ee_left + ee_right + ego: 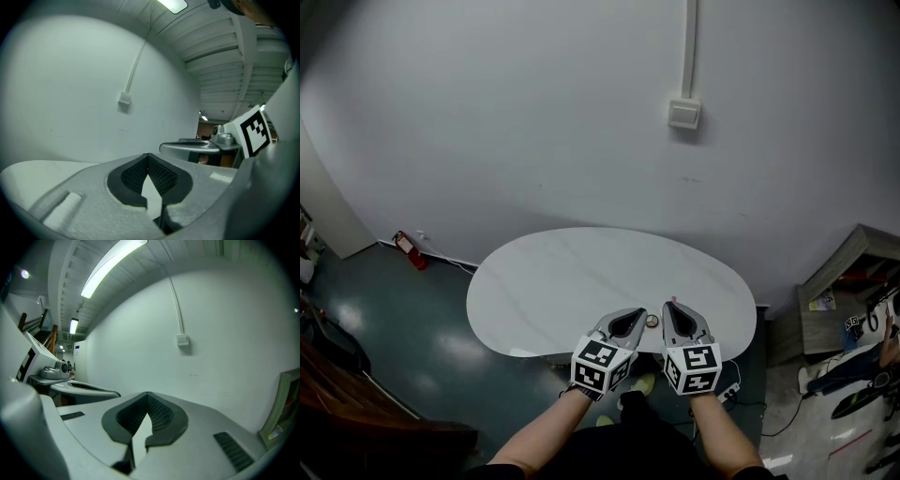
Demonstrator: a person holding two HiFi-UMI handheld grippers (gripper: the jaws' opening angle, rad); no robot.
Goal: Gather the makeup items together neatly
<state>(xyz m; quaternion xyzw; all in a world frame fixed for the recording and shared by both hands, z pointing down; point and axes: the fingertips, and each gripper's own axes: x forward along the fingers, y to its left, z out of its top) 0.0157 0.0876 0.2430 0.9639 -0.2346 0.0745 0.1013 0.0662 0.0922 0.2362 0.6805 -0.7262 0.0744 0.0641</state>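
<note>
- Head view: white table point(581, 281) with one small round item point(652, 321), too small to identify, at its near edge. The item lies directly between the tips of the left gripper point(636, 319) and the right gripper point(671, 311), about equally near both.
- Left gripper view: jaws pressed together, pinching nothing; the item is out of sight.
- Right gripper view: jaws likewise closed and empty; only bare wall lies ahead.
</note>
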